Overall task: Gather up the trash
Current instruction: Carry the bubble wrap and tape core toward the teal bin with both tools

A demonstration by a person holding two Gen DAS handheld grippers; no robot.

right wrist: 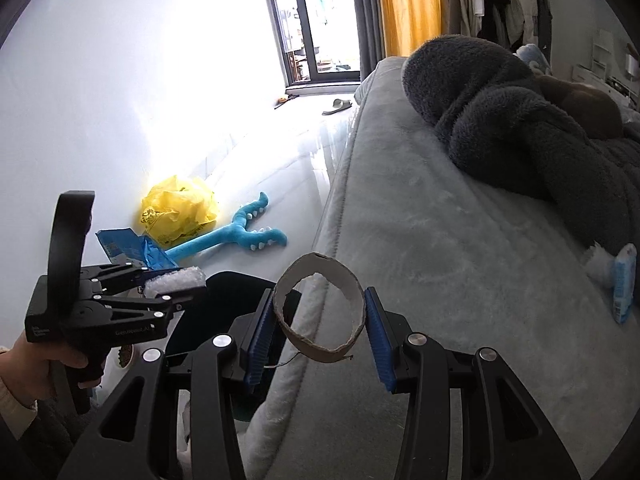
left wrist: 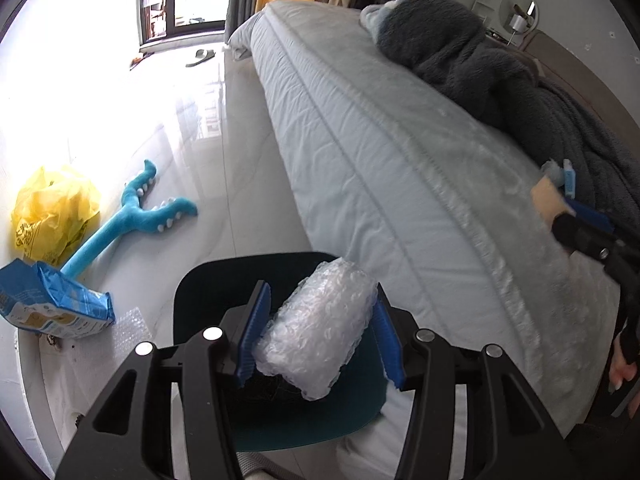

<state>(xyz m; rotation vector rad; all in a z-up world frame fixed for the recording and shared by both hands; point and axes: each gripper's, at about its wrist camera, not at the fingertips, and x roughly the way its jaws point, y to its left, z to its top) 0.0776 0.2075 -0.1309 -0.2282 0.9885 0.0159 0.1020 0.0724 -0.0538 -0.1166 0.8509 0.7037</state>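
Carrying both finds to the bin (left wrist: 208, 280): your left gripper (left wrist: 320, 336) clamps the bubble wrap (left wrist: 320, 328) right above it, your right gripper (right wrist: 320, 320) pinches the cardboard ring (right wrist: 320, 308) beside the bed (right wrist: 440, 280). Next, release over the opening.

bin (left wrist: 200, 292) beside bed (left wrist: 360, 140) | plush toy (left wrist: 132, 216) on floor (left wrist: 224, 184)
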